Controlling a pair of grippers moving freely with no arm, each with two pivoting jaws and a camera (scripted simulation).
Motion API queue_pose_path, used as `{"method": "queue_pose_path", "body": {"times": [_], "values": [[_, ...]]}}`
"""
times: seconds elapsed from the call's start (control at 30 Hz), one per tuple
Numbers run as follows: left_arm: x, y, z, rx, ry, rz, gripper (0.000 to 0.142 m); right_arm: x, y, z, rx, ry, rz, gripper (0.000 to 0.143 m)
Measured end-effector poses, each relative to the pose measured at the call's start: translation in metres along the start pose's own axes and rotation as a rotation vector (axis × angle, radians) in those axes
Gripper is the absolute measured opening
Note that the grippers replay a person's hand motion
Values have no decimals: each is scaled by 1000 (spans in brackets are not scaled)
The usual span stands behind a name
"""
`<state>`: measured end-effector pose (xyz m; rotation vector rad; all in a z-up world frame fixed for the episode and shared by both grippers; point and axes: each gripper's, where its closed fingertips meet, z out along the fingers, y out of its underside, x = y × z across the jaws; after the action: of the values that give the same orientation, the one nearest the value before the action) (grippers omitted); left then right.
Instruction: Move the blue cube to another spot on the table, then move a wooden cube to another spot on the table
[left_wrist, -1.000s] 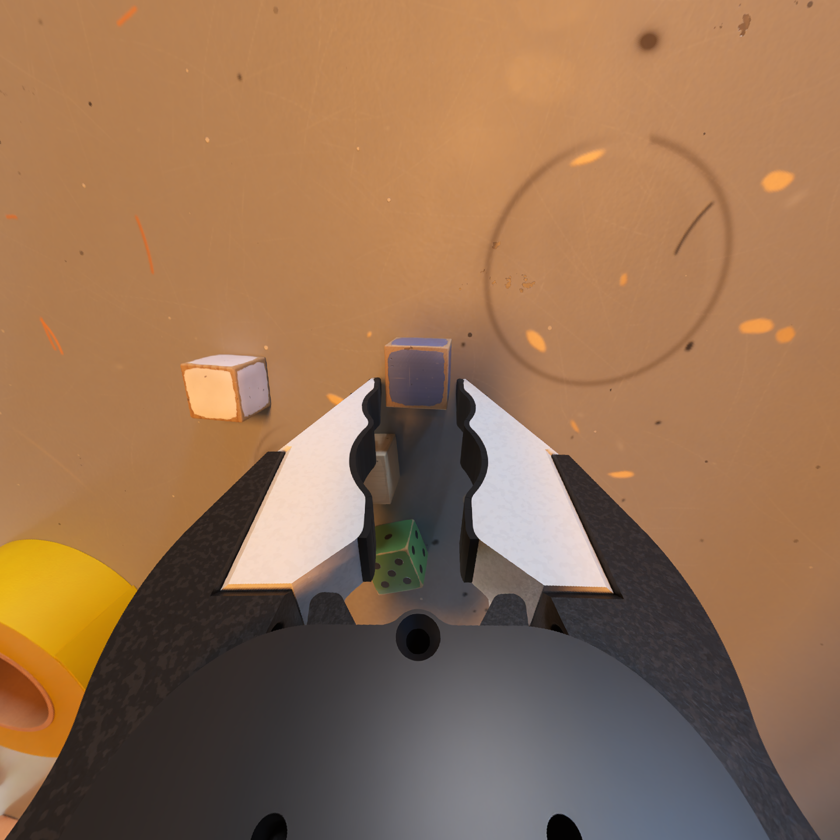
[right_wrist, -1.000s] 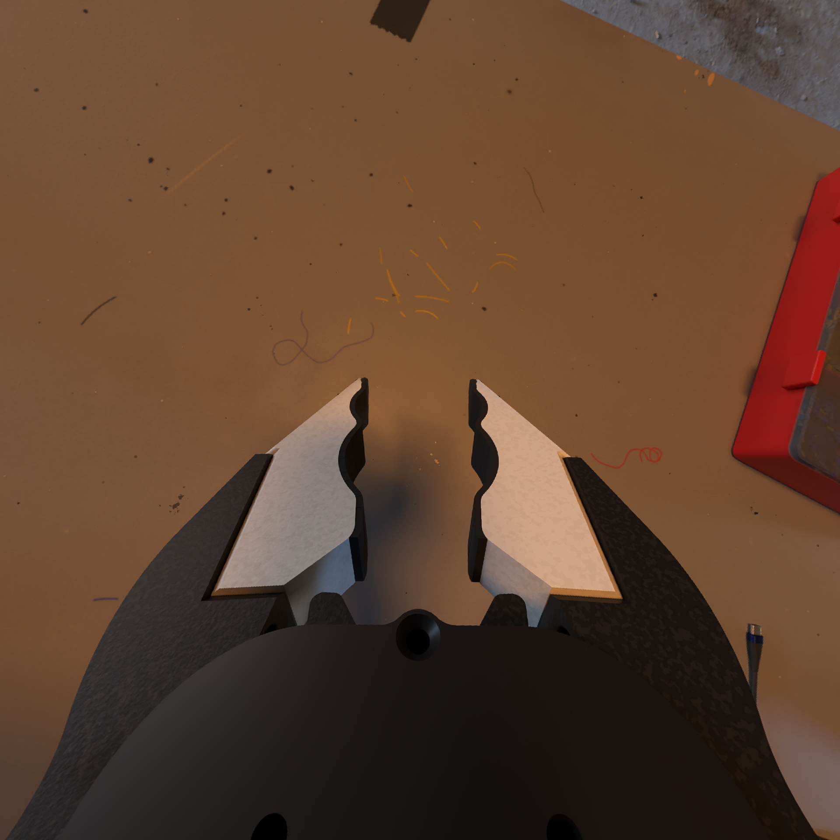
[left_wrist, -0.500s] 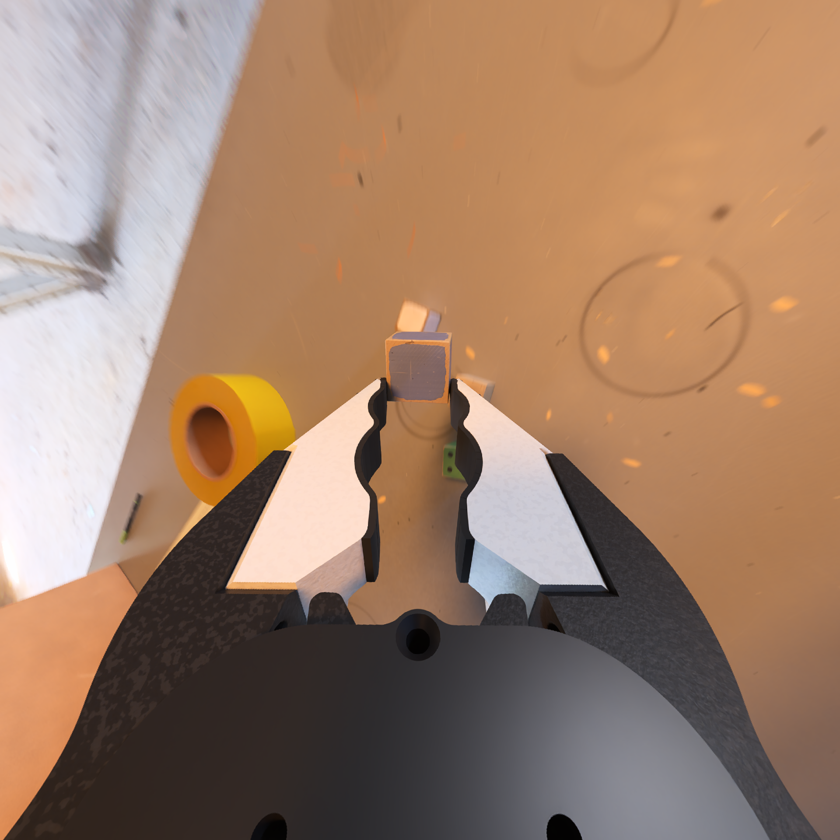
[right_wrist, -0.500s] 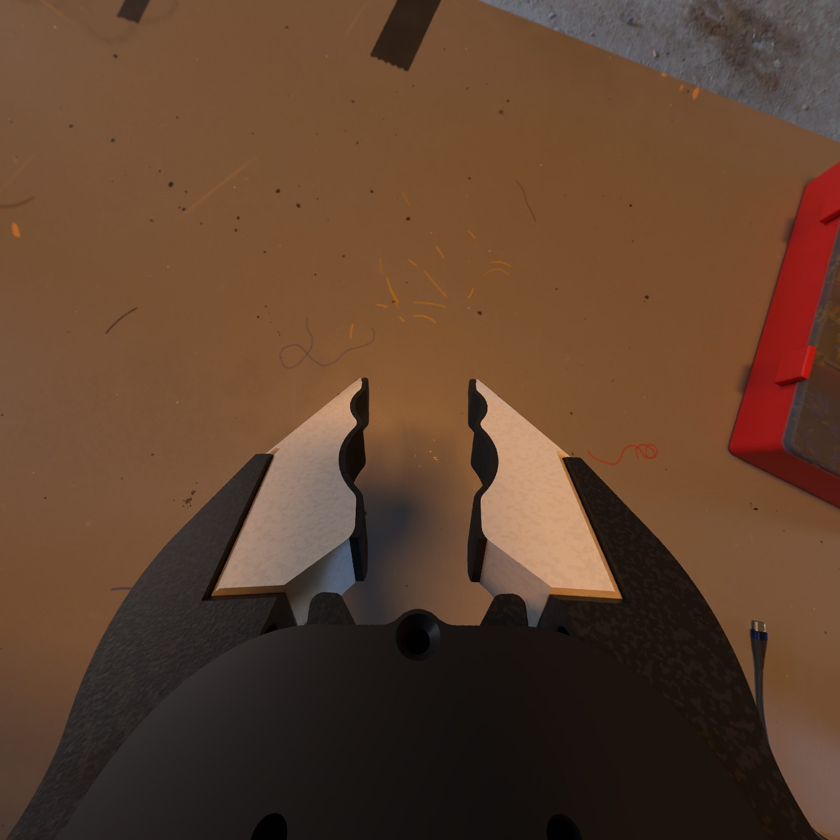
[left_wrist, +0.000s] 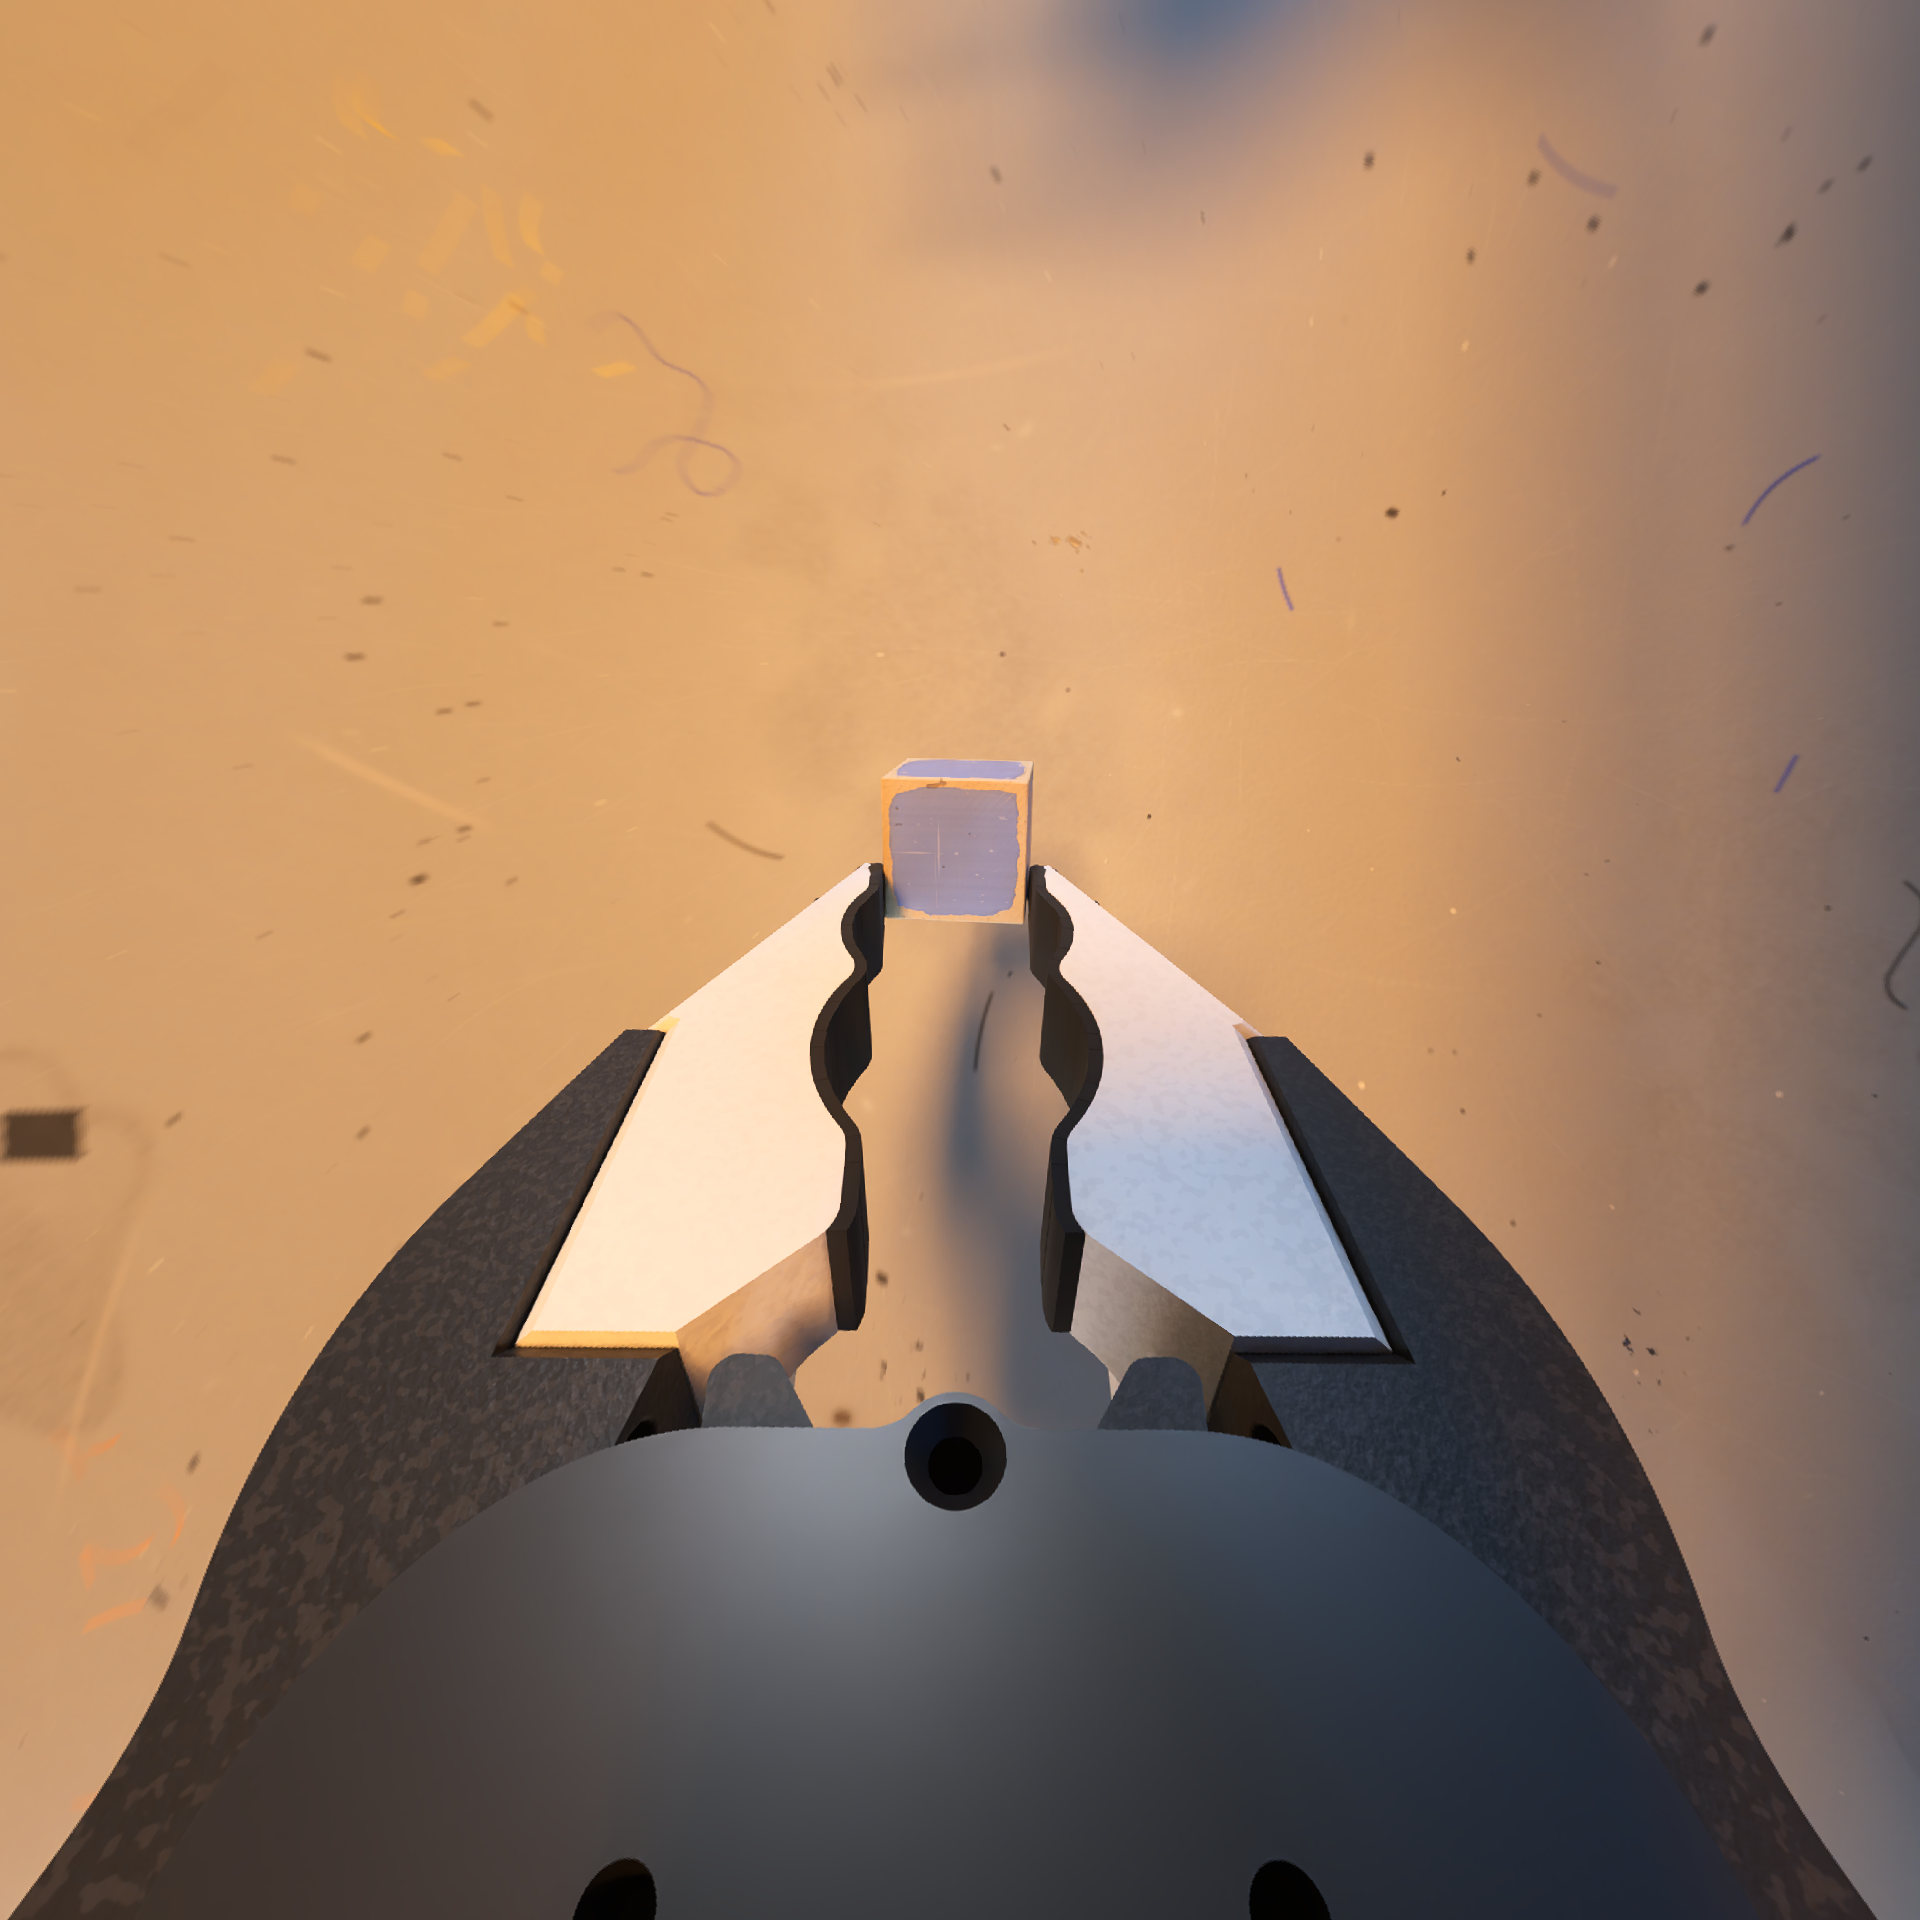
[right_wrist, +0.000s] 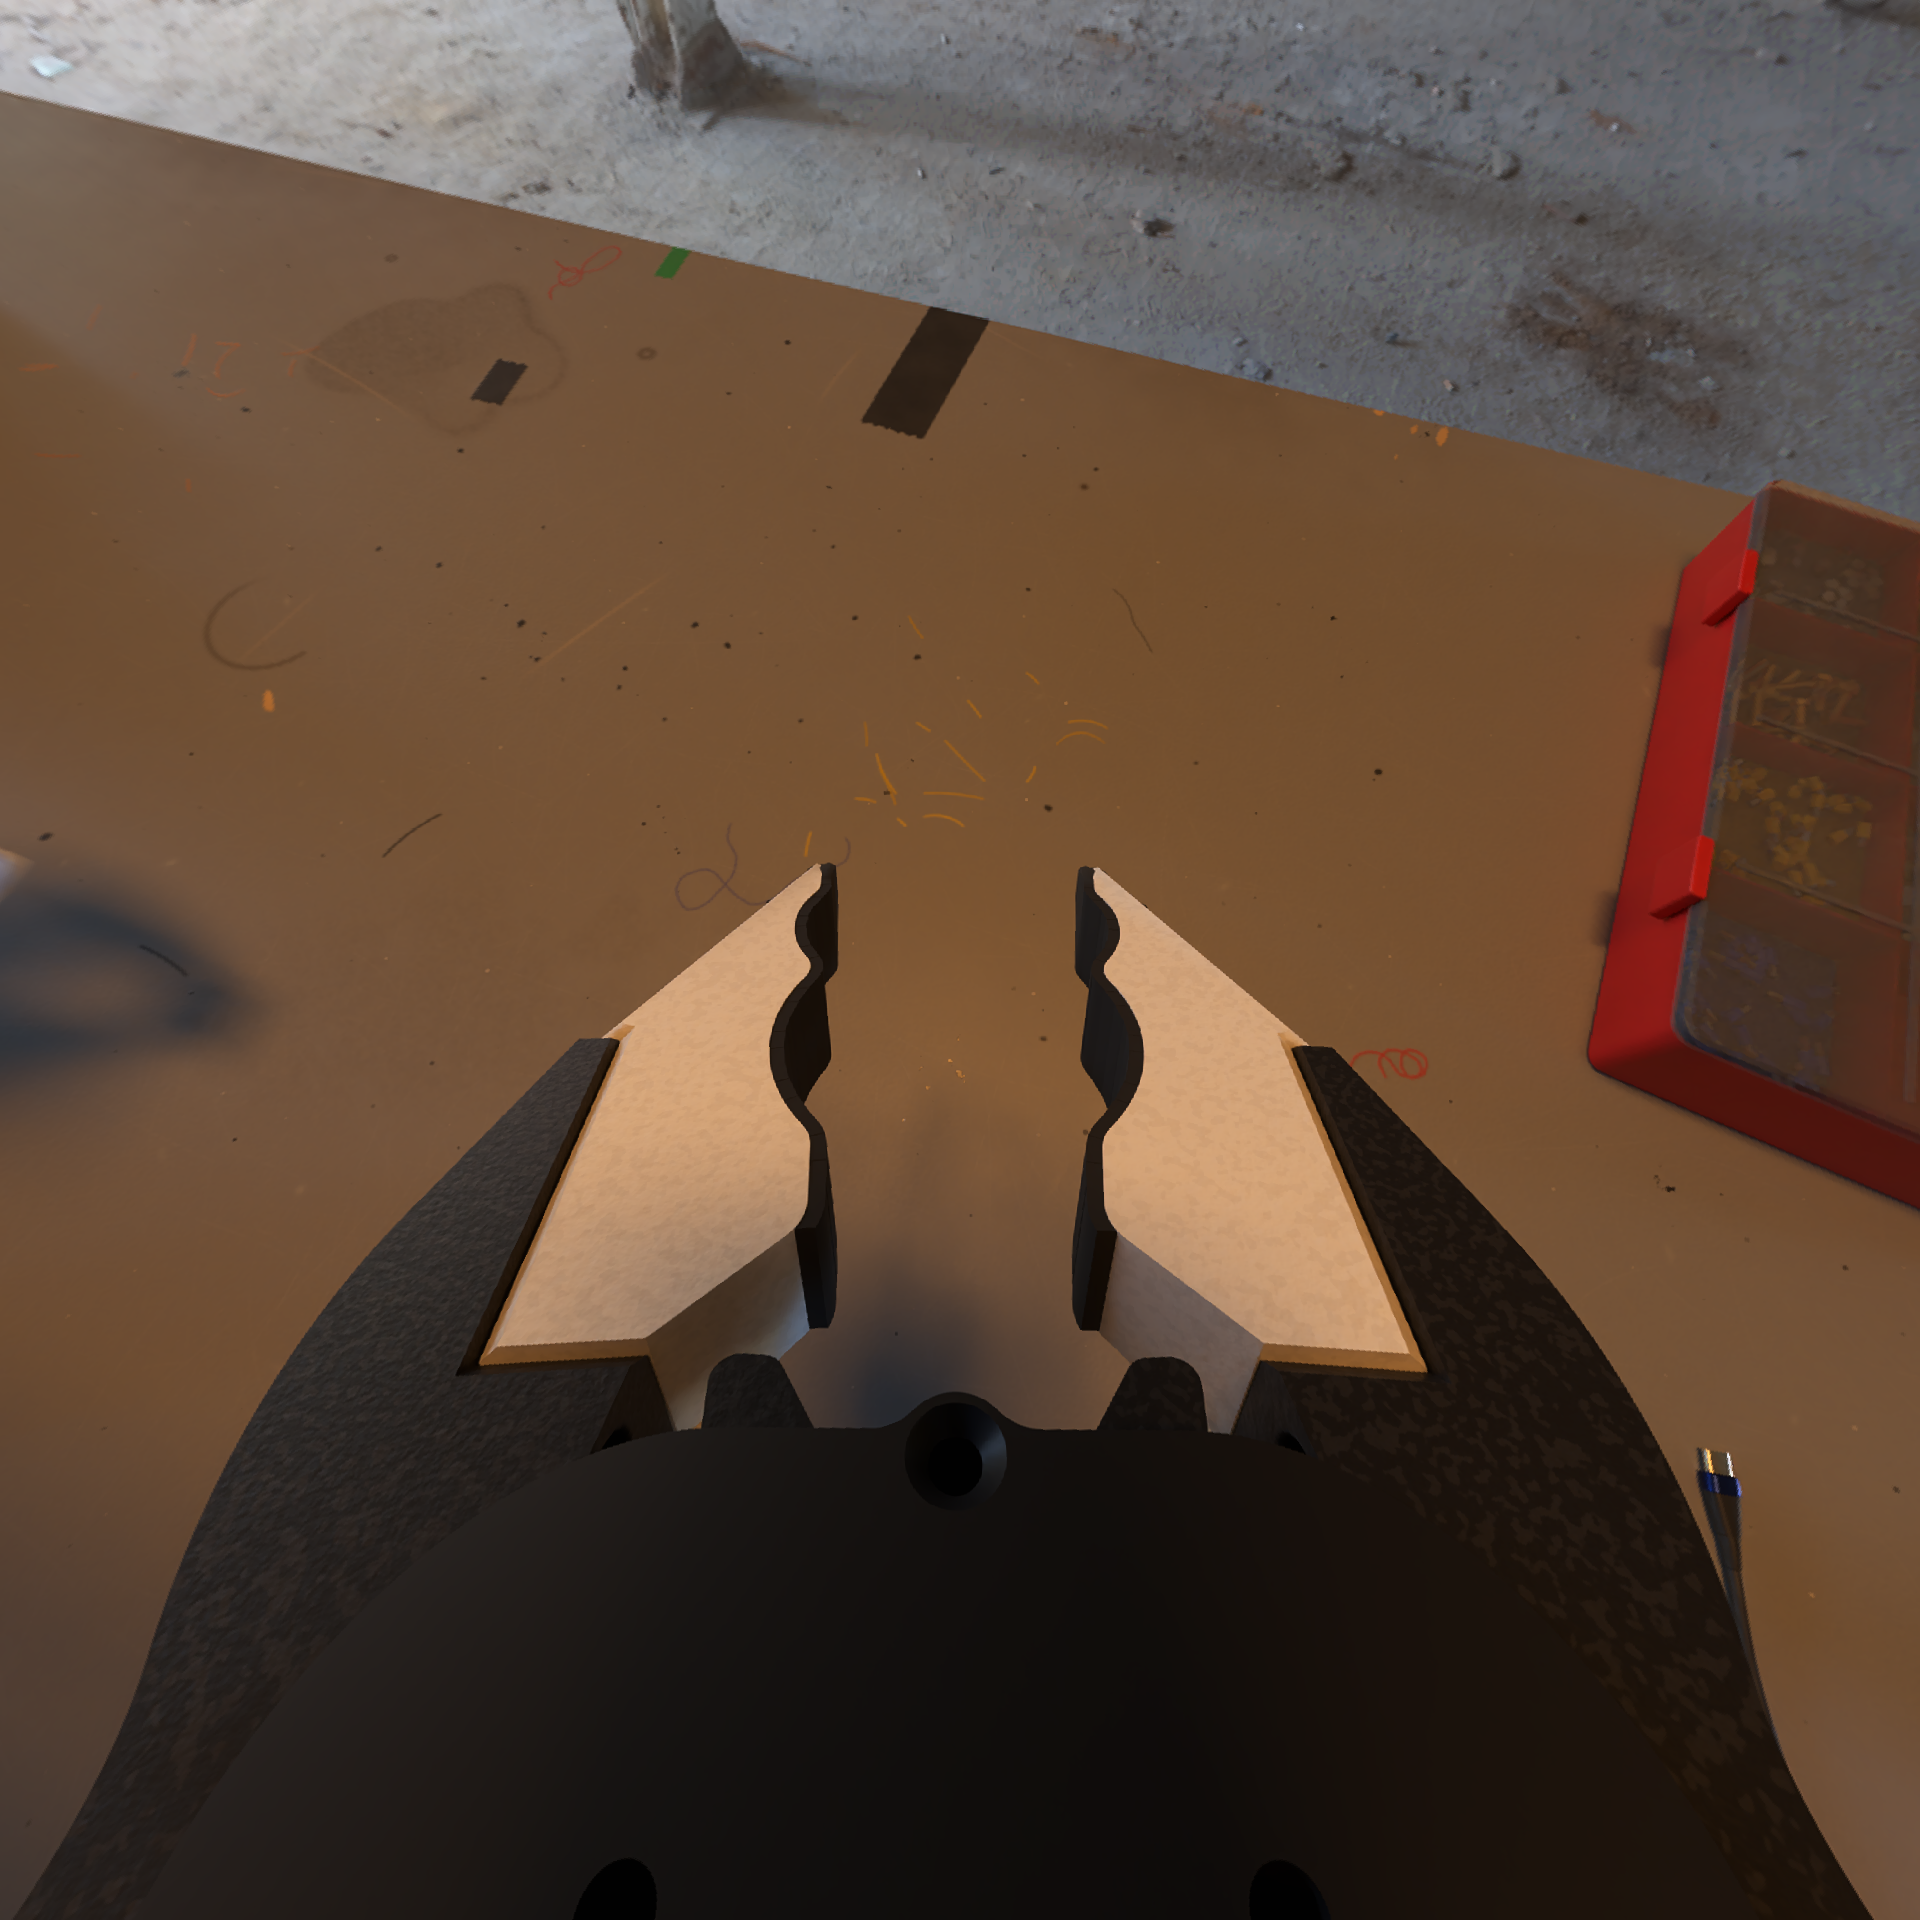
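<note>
The left hand-held gripper (left_wrist: 955, 878) is clenched on the one blue cube (left_wrist: 956, 842), pinching it at its very fingertips above the bench (left_wrist: 520, 623); whether the cube hangs clear of the surface or touches it is hard to tell. The right hand-held gripper (right_wrist: 954, 878) is released and carries nothing, poised over bare bench. At the far right lies one red compartment box (right_wrist: 1787, 831). By my reading the first move is underway: the blue cube awaits placing, and no wooden cube is in sight for the second move.
</note>
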<state>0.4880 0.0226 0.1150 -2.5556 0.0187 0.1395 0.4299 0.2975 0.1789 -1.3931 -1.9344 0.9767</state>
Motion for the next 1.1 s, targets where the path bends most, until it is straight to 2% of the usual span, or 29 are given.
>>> {"method": "queue_pose_path", "body": {"times": [0.17, 0.4, 0.7, 1.1], "values": [[-4, 4, 66, -219, 42, 40, 27, 6, 7, -4, -19, -15, -1, 45], [-8, 2, 107, -315, 60, 44, 27, -1, 14, 5, -62, -46, -30, 46], [-5, 13, 115, -383, 115, 88, 26, 3, 13, 4, -48, -63, -10, 45], [-5, 17, 116, -395, 106, 112, 27, -1, 19, 9, -77, -91, -3, 45]]}}
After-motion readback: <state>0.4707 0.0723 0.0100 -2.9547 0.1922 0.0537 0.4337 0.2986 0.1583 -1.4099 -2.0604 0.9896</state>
